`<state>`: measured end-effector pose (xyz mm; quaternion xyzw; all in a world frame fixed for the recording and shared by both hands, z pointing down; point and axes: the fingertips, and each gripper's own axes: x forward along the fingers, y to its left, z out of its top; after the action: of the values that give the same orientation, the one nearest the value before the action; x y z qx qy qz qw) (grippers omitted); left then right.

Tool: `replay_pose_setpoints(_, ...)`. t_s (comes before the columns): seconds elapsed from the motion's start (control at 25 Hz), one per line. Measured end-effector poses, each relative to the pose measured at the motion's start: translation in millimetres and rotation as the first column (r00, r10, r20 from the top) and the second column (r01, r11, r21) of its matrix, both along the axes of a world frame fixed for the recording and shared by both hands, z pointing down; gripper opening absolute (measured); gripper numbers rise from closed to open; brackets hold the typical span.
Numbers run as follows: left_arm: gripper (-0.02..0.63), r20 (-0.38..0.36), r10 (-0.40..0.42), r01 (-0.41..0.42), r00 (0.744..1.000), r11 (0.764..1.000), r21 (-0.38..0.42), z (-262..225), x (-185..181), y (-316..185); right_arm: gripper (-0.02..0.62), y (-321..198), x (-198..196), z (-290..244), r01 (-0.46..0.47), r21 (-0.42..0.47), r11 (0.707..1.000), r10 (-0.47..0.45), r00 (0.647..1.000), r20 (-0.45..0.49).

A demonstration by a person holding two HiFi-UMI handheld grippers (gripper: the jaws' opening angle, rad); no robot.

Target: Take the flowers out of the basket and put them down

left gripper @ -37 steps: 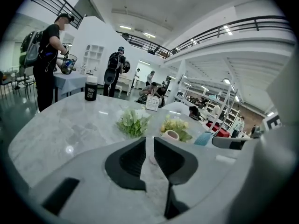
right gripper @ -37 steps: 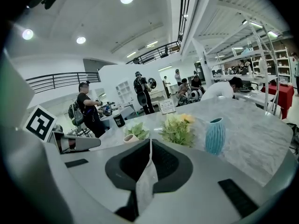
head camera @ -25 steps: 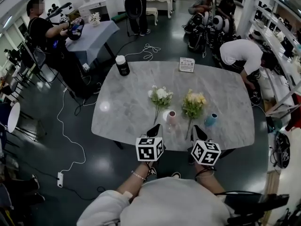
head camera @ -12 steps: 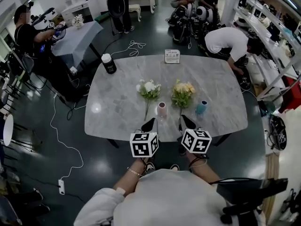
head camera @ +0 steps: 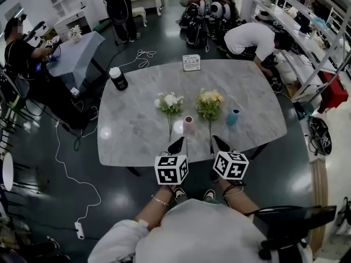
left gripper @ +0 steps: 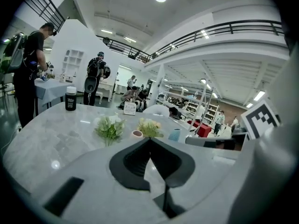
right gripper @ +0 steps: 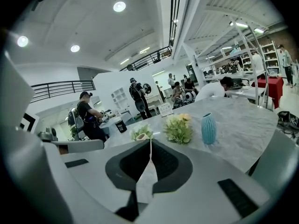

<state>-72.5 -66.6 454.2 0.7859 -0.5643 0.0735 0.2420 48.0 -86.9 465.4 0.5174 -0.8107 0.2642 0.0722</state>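
The flowers [head camera: 170, 103] had drifted toward 11 o'clock. Left gripper [head camera: 176, 146] and right gripper [head camera: 218, 143] sat closed, empty; reaching to 12 o'clock risked toppling the pink vase [head camera: 188, 124].

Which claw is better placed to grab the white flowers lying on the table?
Left. The left claw, shut and empty, sits just short of the stem end of the white flowers. The right claw lines up with the yellow flowers instead. The pink vase stands between the bunches.
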Motion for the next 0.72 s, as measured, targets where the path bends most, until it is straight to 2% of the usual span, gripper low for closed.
replay_pose_setpoints(0.12,0.011,-0.003,-0.002,0.002,1.0,1.0,-0.004,2,6,7,0.014,6,3,-2,0.012,0.004,1.0,-0.012,1.0,-0.006)
replay_pose_setpoints(0.48,0.011,-0.016,-0.078,0.078,0.997,0.997,-0.014,7,11,20,0.014,10,6,-8,0.082,0.022,0.996,-0.081,0.996,-0.03)
replay_pose_setpoints(0.72,0.011,-0.012,-0.073,0.073,0.997,0.997,-0.02,5,16,23,0.014,9,4,-15,0.094,0.044,0.995,-0.093,0.995,-0.035)
